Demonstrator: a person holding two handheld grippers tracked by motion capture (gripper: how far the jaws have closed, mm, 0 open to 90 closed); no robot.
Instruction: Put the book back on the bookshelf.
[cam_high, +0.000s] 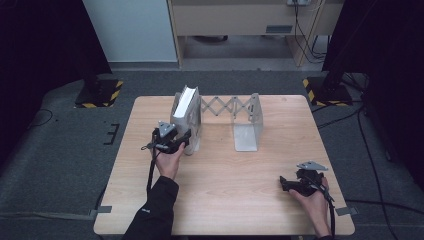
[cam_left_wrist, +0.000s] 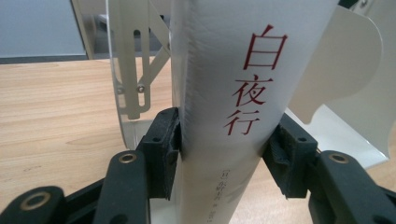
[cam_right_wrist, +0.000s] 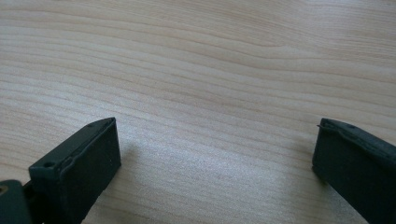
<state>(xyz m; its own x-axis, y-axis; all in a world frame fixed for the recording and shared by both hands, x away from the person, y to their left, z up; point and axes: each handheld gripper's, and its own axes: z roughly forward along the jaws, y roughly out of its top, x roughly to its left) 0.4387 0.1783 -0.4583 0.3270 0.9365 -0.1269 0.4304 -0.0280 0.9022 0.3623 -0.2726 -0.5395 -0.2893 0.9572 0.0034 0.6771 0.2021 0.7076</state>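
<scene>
Two grippers were in our hands at the table (cam_high: 220, 180). Our left gripper (cam_left_wrist: 224, 149) was clamped on the spine of a white book (cam_left_wrist: 224, 93), its pads (cam_left_wrist: 168, 140) pressing both sides. That book stood upright at the left end of the bookend rack (cam_high: 247, 122), against the rack's left plate. We kept our right gripper (cam_high: 300, 184) well to the right of the rack and nearer to us, low over bare wood, its jaws wide apart with nothing between them.
</scene>
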